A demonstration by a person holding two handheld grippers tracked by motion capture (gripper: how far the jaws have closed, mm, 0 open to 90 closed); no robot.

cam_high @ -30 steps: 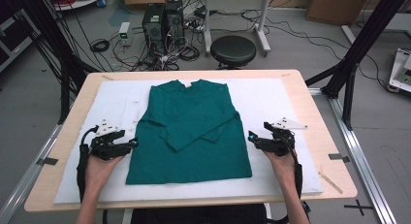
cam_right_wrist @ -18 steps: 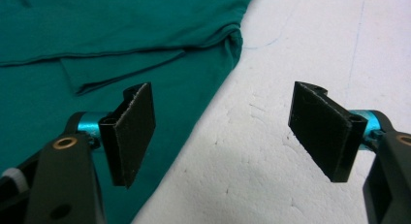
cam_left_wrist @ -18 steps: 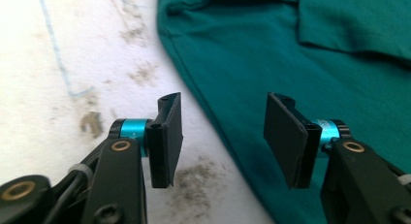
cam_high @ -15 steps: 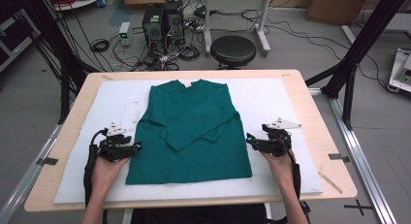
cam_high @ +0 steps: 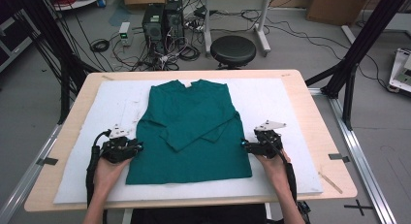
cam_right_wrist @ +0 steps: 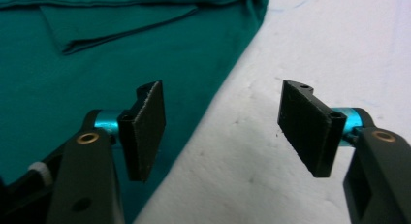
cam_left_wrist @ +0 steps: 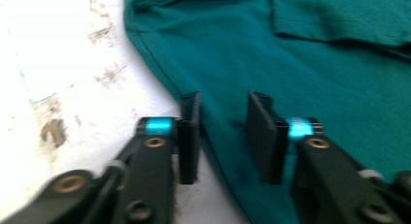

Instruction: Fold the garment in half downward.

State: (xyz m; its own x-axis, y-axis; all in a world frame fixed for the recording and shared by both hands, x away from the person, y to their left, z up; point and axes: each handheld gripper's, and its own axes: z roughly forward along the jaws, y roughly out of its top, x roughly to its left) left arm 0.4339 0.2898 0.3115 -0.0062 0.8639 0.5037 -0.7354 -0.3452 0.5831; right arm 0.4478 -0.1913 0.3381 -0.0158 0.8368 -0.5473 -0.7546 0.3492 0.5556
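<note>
Forearms entering from the near edge, one two-jaw gripper in each hand. Left gripper (cam_high: 127,149) at the left hem side of a teal shirt (cam_high: 194,132); in the left gripper view, flat black rectangular pads straddling the shirt's stitched edge (cam_left_wrist: 194,122), narrow gap left between them, fabric in that gap, jaws just been closing; pads not seen pressing the cloth. Right gripper (cam_high: 246,145) at the shirt's right edge; in the right gripper view jaws wide apart, just been closing a little, one ribbed pad over teal cloth, the other over bare white foam, shirt edge running diagonally between them, nothing pinched. Cyan anodised collars behind each pad; brass-coloured rivets on matte black arms.

Shirt lying flat, front down or up not clear, soft knit with faint creases, sleeves folded inward across the body, collar toward the far side. Beneath: white foam sheet (cam_high: 291,98), scuffed and stained at left, on a pale wooden table (cam_high: 334,151) with rounded corners.

Beyond the table: round black stool (cam_high: 233,50), black computer towers (cam_high: 162,18), tangled cables on grey floor.
</note>
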